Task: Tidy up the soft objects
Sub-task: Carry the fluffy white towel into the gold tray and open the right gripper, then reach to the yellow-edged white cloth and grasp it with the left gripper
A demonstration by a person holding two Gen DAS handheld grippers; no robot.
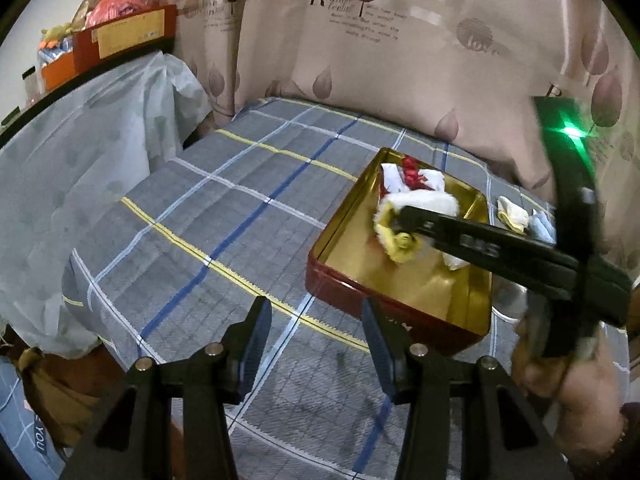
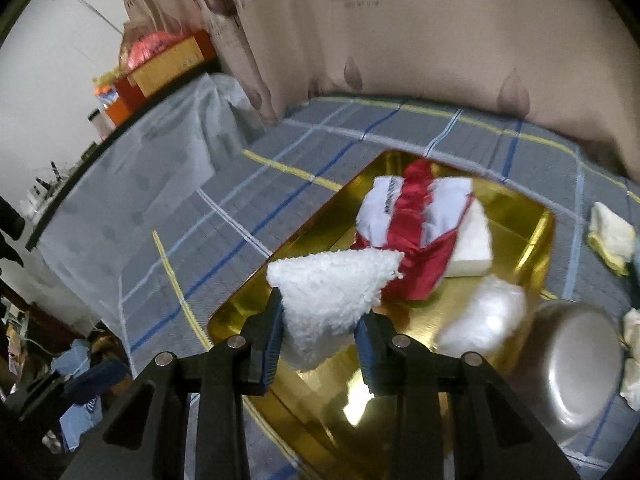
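A red tin with a gold inside [image 1: 394,312] [image 2: 316,236] lies on the plaid bed sheet [image 1: 224,216]. In it lie a white-and-red folded cloth [image 2: 412,216] [image 1: 412,176] and a white soft bundle [image 2: 486,320]. My right gripper [image 2: 320,334] [image 1: 394,228] is shut on a fluffy white cloth [image 2: 332,284] [image 1: 420,204] with a yellow edge, held over the tin. My left gripper [image 1: 316,336] stands open over the sheet, just left of the tin's near corner, with nothing between its fingers.
A folded white-and-yellow cloth [image 1: 512,210] [image 2: 610,236] lies on the sheet to the right of the tin. A metal bowl [image 2: 580,364] stands by the tin's right side. A curtain [image 1: 400,40] hangs behind; a covered table with boxes [image 1: 120,32] stands at left.
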